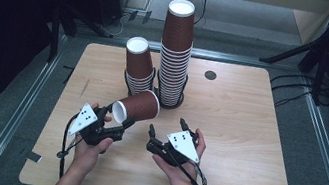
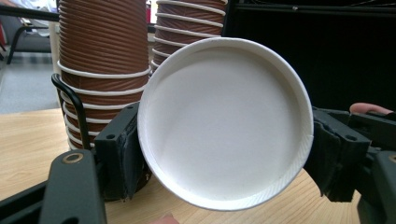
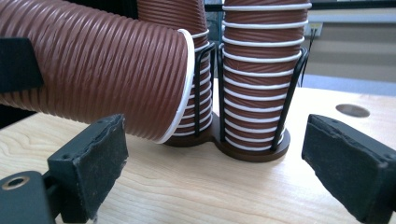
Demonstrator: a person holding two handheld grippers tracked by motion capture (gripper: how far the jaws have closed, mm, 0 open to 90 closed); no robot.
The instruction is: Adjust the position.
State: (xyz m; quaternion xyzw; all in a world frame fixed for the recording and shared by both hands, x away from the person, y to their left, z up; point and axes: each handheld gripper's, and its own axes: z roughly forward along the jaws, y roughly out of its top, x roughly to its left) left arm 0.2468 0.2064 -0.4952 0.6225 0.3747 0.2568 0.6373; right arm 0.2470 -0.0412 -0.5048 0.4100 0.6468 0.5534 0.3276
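Grey floor (image 1: 14, 98) surrounds a light wooden table (image 1: 236, 135); dark, possibly curtained, edges.

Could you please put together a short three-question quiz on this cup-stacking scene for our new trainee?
1. True or false: the left gripper is shut on the brown paper cup, which lies on its side.
2. Which of the two cup stacks is higher, the tall stack on the right or the short stack on the left?
3. What is between the fingers of the right gripper?
A) a cup
B) nothing
C) a lid

Key
1. True: its pads press the cup near its base.
2. The tall stack on the right.
3. B: the fingers stand apart above the bare table.
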